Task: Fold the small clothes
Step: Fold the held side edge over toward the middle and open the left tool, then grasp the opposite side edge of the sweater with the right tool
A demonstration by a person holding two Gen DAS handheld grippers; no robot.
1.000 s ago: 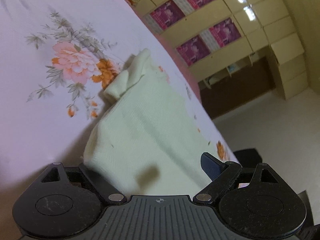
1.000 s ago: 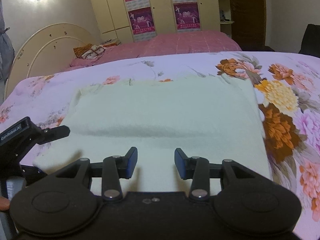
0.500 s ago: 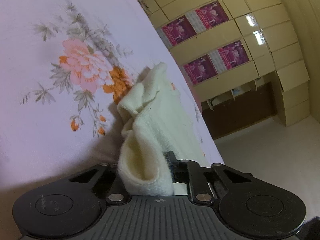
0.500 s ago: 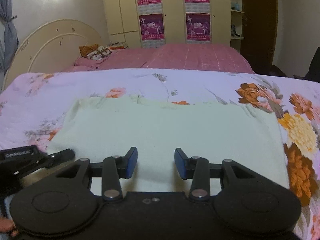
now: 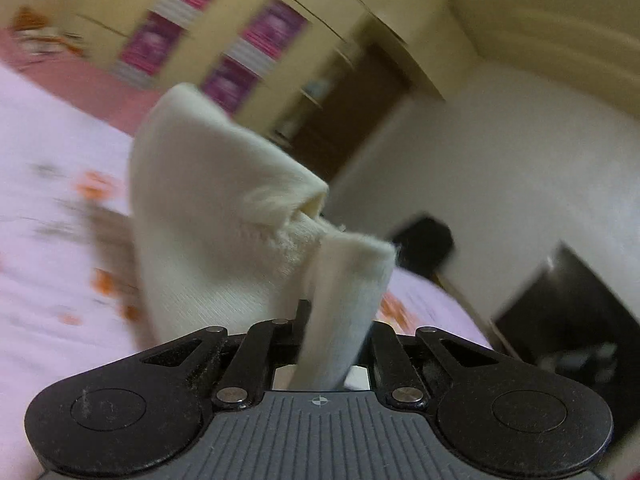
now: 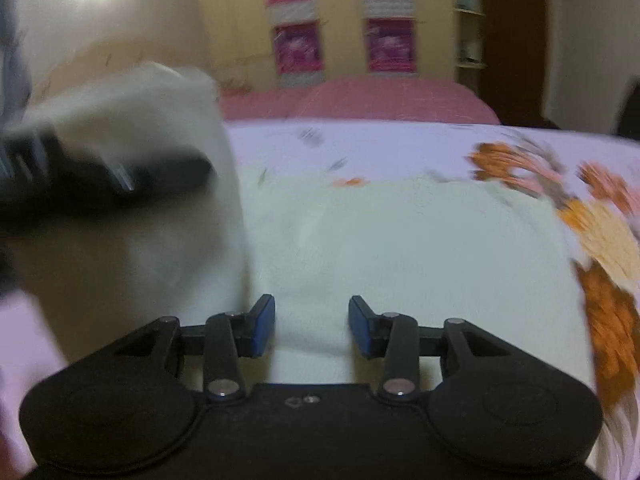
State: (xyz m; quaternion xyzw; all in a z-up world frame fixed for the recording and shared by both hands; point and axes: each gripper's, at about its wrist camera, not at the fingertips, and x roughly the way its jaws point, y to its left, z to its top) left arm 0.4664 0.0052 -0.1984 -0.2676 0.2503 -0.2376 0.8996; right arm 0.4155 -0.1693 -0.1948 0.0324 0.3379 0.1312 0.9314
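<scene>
The jaws of the left gripper [image 5: 326, 332] are clamped tight on a bunched edge of the cream knit garment [image 5: 224, 216], and the cloth rises from between them in a tall, creased fold lifted clear of the bed [image 5: 48, 248]. In the right wrist view that same lifted flap stands blurred at the left, with the dark body of the left gripper [image 6: 120, 176] pressed against it, while the rest of the garment [image 6: 400, 248] lies flat on the floral bedspread [image 6: 600, 216]. The right gripper [image 6: 311, 326] hangs just above the near edge of the flat part, its blue-padded jaws partly open with only cloth showing below the gap and nothing pinched; whether the pads touch the fabric cannot be told. Orange and pink flowers are printed on the spread to the right of the garment. Beyond the bed lies a pink cover [image 6: 360, 100], and behind it a cream wardrobe [image 6: 344, 20] carrying purple posters [image 6: 390, 46]. Both views are smeared with motion blur.
</scene>
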